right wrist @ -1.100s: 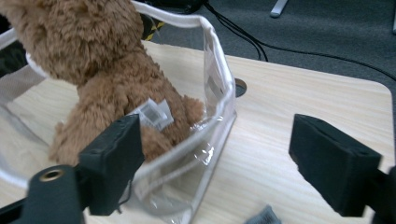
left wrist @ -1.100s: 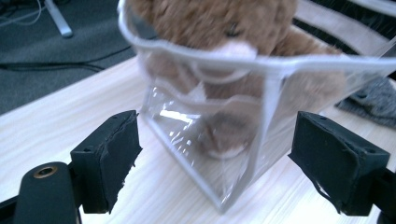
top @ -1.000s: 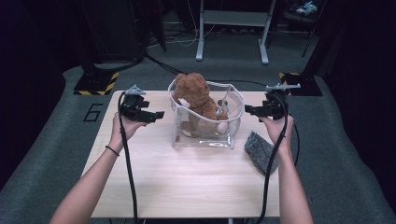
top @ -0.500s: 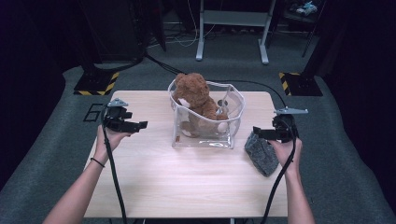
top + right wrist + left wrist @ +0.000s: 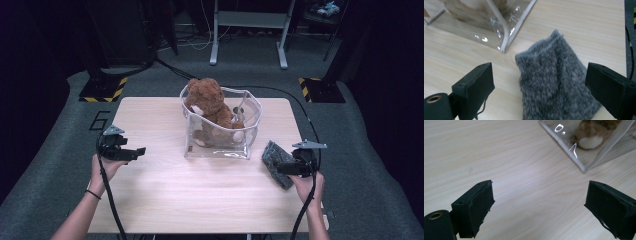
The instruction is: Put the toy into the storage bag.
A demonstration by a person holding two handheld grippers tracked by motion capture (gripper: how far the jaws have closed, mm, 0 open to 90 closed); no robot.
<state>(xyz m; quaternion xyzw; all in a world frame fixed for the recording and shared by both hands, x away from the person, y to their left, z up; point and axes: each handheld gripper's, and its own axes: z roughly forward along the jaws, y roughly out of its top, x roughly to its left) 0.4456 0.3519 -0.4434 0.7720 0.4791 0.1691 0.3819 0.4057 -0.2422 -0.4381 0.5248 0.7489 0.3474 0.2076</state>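
A brown teddy bear sits upright in a clear plastic bag with white trim at the middle of the wooden table. The bag's corner lies ahead of my left gripper. That left gripper is low over the table's left edge; its jaws have just been opening and hold nothing. A grey knitted cloth lies flat to the right of the bag. My right gripper hovers over the cloth, its jaws just opened wider and standing apart on either side of it without pressing it.
Black cables trail from both grippers toward the table's near edge. Dark carpet surrounds the table. Behind it stand a metal frame and two yellow-and-black striped floor markers. A cable runs along the floor at the far right.
Both hands have dropped from beside the bag's rim and pulled back toward the near side. The left gripper went outward to the left edge. The right gripper came down over the grey cloth.
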